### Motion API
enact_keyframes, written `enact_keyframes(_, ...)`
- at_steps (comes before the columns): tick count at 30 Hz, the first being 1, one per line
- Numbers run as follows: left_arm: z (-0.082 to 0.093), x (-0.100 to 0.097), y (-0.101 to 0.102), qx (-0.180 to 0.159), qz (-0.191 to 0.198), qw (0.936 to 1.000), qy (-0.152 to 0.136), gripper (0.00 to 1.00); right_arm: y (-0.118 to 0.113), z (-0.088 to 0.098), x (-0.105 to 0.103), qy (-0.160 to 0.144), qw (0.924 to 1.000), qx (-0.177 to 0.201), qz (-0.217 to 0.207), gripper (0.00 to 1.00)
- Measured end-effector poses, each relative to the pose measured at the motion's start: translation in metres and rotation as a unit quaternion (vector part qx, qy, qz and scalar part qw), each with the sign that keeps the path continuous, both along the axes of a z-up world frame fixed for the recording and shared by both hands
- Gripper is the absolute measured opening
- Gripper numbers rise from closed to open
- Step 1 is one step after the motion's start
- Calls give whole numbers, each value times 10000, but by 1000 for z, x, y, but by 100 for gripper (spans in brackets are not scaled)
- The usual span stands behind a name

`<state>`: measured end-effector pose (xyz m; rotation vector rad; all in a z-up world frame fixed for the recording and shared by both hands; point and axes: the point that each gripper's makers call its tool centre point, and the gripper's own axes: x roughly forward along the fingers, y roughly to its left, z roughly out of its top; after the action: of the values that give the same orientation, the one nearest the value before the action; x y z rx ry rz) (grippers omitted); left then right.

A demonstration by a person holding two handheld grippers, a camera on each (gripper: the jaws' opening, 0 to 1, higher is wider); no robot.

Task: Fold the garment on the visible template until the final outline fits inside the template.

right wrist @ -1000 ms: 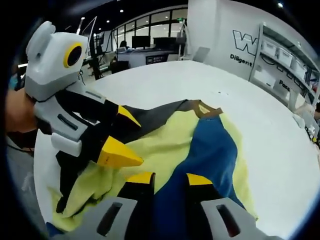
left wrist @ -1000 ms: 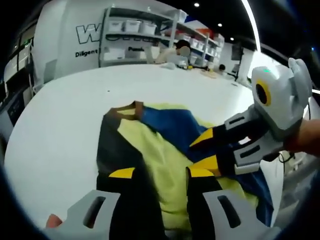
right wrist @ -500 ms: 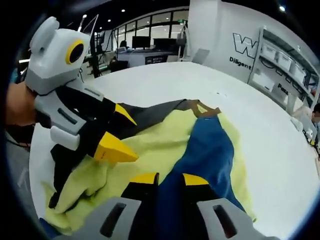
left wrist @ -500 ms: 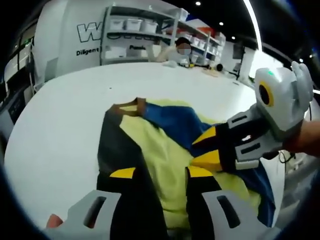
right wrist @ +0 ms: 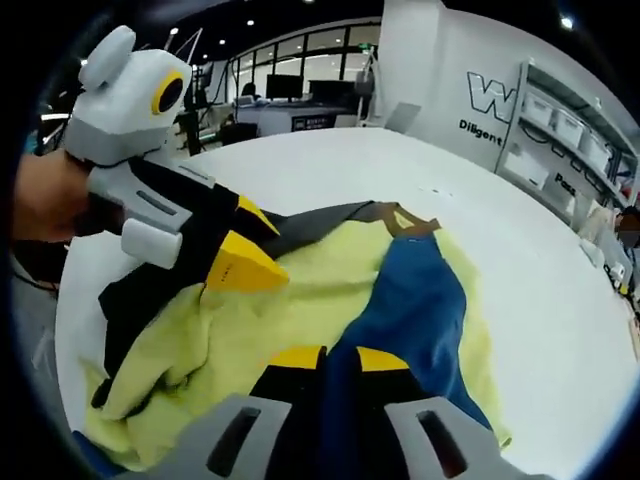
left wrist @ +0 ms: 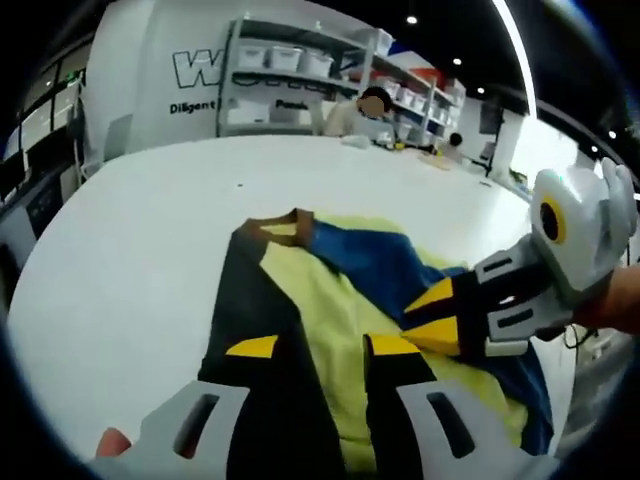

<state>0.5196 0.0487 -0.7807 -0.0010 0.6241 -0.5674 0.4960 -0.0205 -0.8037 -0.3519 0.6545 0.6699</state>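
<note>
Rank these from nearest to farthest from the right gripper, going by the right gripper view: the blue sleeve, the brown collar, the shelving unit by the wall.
1. The blue sleeve, running up from between the right gripper jaws.
2. The brown collar, at the garment's far end, mid-table.
3. The shelving unit, off past the table edge, upper right.

left hand-held gripper (left wrist: 310, 346) closed, right hand-held gripper (right wrist: 327, 356) closed, side by side

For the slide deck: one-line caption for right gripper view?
Right gripper pinches garment's blue panel; left gripper holds the black side.
</note>
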Motion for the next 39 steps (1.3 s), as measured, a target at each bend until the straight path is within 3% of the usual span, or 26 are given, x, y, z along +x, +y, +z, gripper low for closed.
enact_keyframes(3,7,6,2,18,102,9998,-180,26,0,0,0,-21,10000,37,0,7)
enact_keyframes(10,-4,6,1,114,53,9999,16,21,0,0,0,-23,10000,17,5,6)
enact_keyframes(18,-11,2,1,90,36,9997,235,0,-2,1,1,-50,10000,9,-2,4)
enact_keyframes(24,-12,2,2,100,29,9997,240,0,0,0,0,79,9998,138,-122,7)
enact_keyframes(27,-11,1,1,98,27,9997,223,0,2,1,-1,-101,9997,-172,107,8)
enact_keyframes(34,-12,2,3,86,25,9997,224,0,-1,0,-1,-141,9998,-143,88,0)
enact_keyframes(39,-12,3,5,73,32,9997,237,0,-4,0,2,-23,9999,52,-87,0)
